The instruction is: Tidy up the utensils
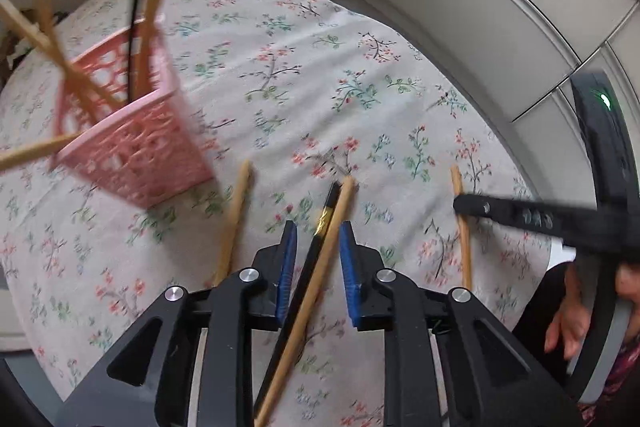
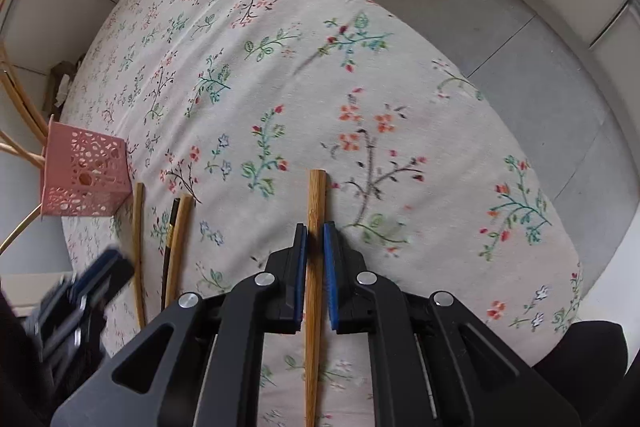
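Floral cloth covered the tabletop (image 2: pixel 280 75). Right tool (image 2: pixel 315 233) had clamped one wooden chopstick (image 2: pixel 316 195); left tool (image 1: pixel 318 235), slightly parted, straddled a black and wooden pair (image 1: pixel 334 203) unpressed. Likely next: lift toward the pink basket (image 1: pixel 136 147), already holding chopsticks.

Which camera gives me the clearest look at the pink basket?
The right wrist view: the pink basket is sharp there, small at the left edge. In the left wrist view the basket is larger, with chopsticks standing in it, but blurred.
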Available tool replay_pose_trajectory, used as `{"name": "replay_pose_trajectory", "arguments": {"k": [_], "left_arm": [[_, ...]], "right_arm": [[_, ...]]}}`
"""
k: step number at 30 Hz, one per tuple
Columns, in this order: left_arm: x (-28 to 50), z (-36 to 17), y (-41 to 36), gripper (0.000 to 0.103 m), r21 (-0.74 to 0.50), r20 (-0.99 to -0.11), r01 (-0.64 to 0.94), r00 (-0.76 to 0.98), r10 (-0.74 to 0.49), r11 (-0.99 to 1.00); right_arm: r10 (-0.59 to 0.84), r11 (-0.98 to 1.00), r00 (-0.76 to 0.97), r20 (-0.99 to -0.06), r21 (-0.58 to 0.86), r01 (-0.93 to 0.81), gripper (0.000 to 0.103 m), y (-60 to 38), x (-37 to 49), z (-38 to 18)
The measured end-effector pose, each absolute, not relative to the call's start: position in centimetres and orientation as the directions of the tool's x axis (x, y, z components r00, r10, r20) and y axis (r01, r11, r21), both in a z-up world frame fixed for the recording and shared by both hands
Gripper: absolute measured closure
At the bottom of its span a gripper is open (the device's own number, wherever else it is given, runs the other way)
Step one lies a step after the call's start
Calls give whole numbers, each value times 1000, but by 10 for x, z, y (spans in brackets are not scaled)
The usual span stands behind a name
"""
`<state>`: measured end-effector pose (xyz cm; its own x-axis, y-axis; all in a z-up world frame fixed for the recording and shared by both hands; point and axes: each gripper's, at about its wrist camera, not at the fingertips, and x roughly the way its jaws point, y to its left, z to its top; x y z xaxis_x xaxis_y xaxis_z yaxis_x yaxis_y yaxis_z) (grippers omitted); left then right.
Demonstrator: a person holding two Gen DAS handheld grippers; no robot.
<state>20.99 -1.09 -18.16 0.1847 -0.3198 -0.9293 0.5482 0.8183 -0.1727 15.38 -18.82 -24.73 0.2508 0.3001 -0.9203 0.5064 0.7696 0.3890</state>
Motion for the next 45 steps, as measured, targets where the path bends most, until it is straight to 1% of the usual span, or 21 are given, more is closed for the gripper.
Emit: {"name": "replay_pose_trajectory", "arguments": {"k": [3, 6, 7, 10, 12, 14, 19, 20, 22, 23, 25, 27, 30, 31, 32, 34, 35, 38, 41, 43, 45], "left_arm": [[209, -185, -25, 82, -218, -924, 586, 134, -359, 780], [201, -188, -44, 82, -137, -930, 651, 175, -323, 747], [197, -190, -48, 78, -128, -927, 679, 178, -331, 723], [192, -197, -53, 77, -99, -926, 709, 191, -325, 698], [194, -203, -52, 77, -74, -931, 704, 206, -302, 707], [196, -209, -47, 77, -99, -935, 697, 179, -305, 710], [198, -211, -50, 73, -82, -942, 702, 176, -284, 707], [200, -212, -52, 69, -73, -948, 700, 173, -268, 710], [204, -222, -58, 51, -71, -970, 701, 117, -213, 710], [205, -223, -64, 47, -68, -975, 718, 100, -198, 693], [203, -226, -76, 45, -22, -986, 749, 95, -140, 662], [207, -227, -84, 48, -14, -992, 748, 75, -105, 663], [212, -227, -83, 57, -13, -992, 732, 77, -101, 682], [211, -227, -82, 64, -13, -991, 731, 84, -108, 682], [208, -226, -78, 68, -13, -988, 728, 95, -119, 686], [202, -225, -69, 90, -17, -984, 708, 113, -136, 706], [199, -225, -62, 93, -20, -981, 687, 127, -147, 726], [183, -224, -42, 96, -25, -961, 640, 196, -194, 768], [159, -217, -13, 97, -69, -916, 565, 290, -276, 822], [142, -201, 7, 97, -135, -866, 526, 350, -358, 840], [127, -180, 22, 97, -164, -810, 504, 422, -407, 848]], "right_arm": [[334, 758, 270, -903, 427, 493, 95, -192, 151, -249], [365, 741, 285, -887, 462, 488, 94, -202, 144, -252], [368, 741, 287, -884, 466, 483, 94, -203, 141, -251], [375, 748, 292, -880, 473, 465, 94, -205, 136, -249], [385, 745, 297, -874, 484, 459, 94, -206, 135, -250], [394, 738, 303, -868, 495, 458, 95, -207, 133, -250], [401, 737, 310, -862, 504, 450, 95, -210, 131, -251], [403, 735, 310, -861, 507, 450, 95, -209, 132, -251], [408, 733, 311, -858, 511, 449, 96, -211, 132, -252], [410, 733, 310, -858, 512, 448, 96, -211, 132, -252], [409, 735, 306, -860, 509, 447, 96, -212, 131, -252], [408, 739, 302, -862, 506, 444, 96, -213, 132, -251], [420, 730, 306, -854, 519, 446, 96, -215, 131, -252], [426, 728, 308, -851, 524, 443, 96, -216, 130, -253], [427, 729, 308, -850, 525, 440, 96, -215, 130, -253], [413, 745, 303, -859, 510, 430, 96, -213, 128, -251], [402, 755, 301, -865, 499, 425, 95, -211, 127, -250], [339, 804, 320, -885, 449, 391, 94, -195, 117, -243], [300, 836, 400, -866, 440, 326, 94, -179, 101, -233], [294, 847, 469, -833, 454, 275, 94, -168, 88, -218], [314, 844, 542, -780, 491, 218, 94, -163, 77, -198]]}}
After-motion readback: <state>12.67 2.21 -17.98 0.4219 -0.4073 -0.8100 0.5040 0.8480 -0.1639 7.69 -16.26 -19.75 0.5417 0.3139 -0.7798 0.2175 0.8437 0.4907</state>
